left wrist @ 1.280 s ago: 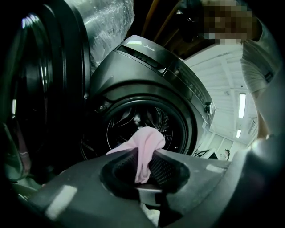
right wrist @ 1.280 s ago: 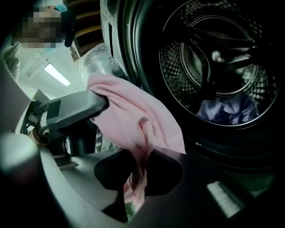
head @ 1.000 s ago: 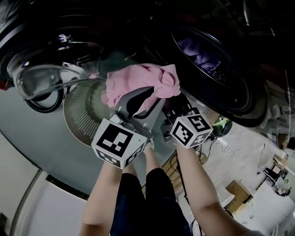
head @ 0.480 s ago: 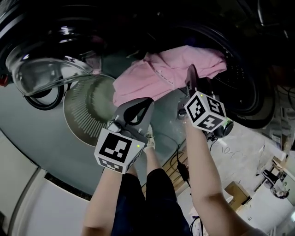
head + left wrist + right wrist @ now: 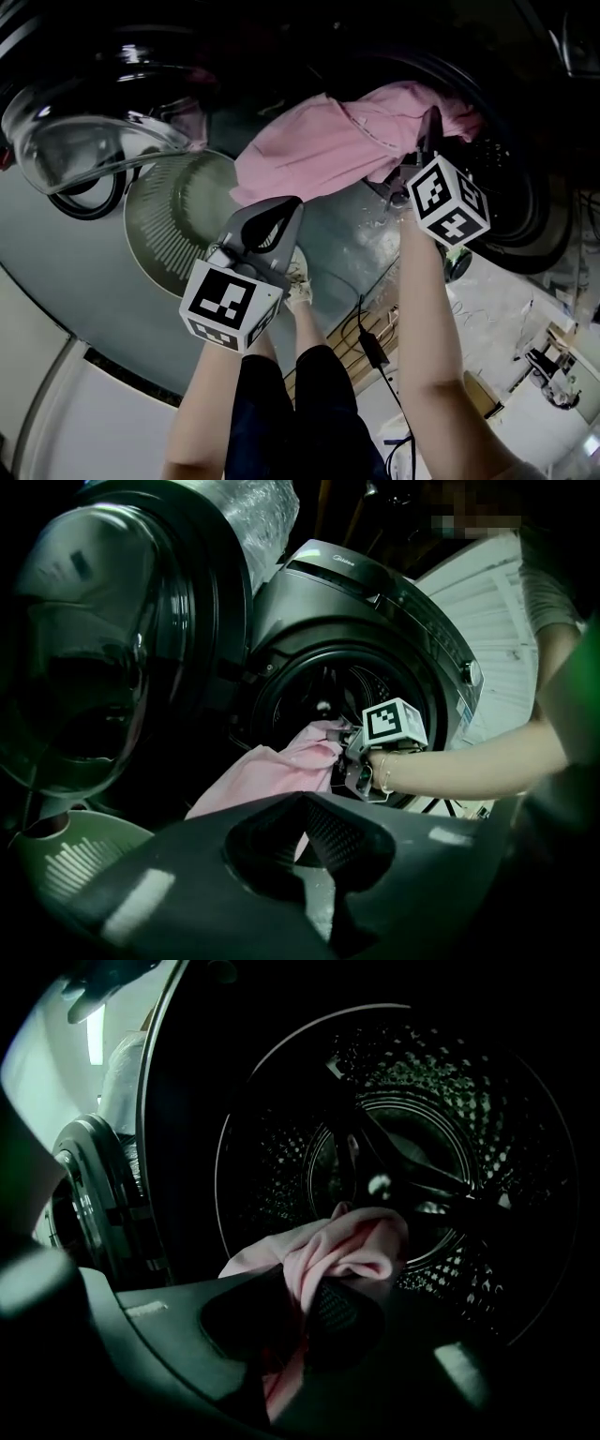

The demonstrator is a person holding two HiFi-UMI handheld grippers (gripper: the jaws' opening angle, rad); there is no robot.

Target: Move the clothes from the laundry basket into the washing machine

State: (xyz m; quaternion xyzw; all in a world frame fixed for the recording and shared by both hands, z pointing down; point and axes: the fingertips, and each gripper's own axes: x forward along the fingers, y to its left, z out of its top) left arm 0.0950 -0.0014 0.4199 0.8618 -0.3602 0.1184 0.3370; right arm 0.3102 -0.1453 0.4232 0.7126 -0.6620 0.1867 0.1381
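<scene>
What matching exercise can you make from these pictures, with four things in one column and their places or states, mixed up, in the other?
Things:
1. pink garment
2. left gripper
3. right gripper
4. laundry basket

Places or states:
a. shut on the garment, at the drum
b. pale and slotted, under the open door
c. jaws together, holding nothing
d. partly in the drum, partly hanging outside

Pairs: 1-d, 2-c, 3-a, 4-b
</scene>
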